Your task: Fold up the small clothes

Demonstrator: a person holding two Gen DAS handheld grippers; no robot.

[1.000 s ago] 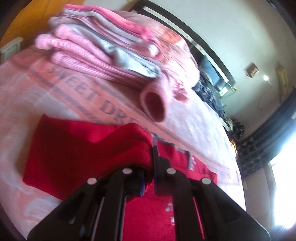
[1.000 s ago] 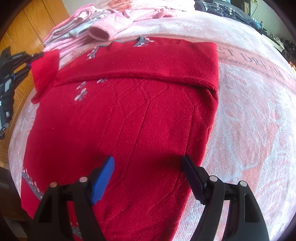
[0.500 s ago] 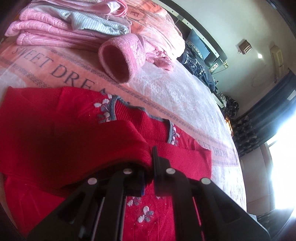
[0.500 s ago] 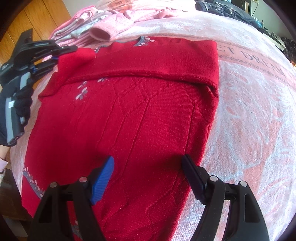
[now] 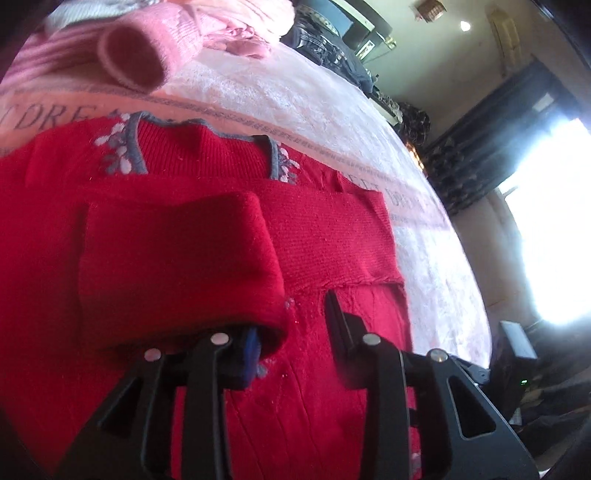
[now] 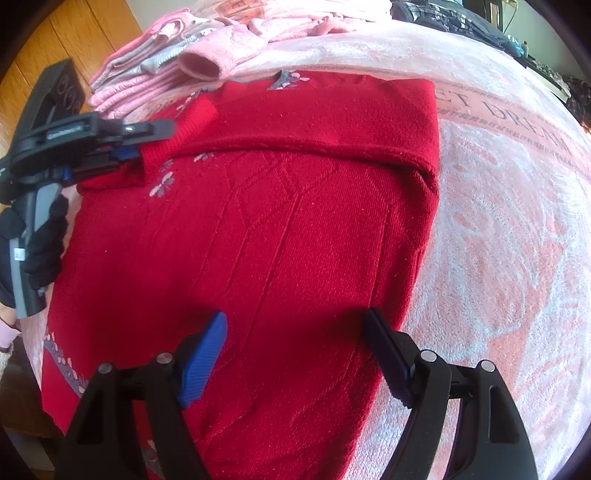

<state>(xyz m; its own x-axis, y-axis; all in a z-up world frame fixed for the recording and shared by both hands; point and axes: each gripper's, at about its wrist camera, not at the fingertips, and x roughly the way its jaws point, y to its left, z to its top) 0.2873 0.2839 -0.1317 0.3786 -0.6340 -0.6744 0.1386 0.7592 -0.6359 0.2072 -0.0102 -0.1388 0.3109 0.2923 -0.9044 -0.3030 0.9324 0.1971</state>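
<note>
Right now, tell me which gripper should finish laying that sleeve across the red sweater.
Left. The left gripper is right at the sleeve, which drapes over one of its jaws above the sweater. The right gripper hovers open, near the lower body.

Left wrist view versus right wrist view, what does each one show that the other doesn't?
Only the left wrist view shows the bright window and the ceiling light. Only the right wrist view shows the wooden panelling, the gloved hand holding the left tool, and the open right tool. Both show the red sweater, the pink clothes pile and the lettered pink blanket.
</note>
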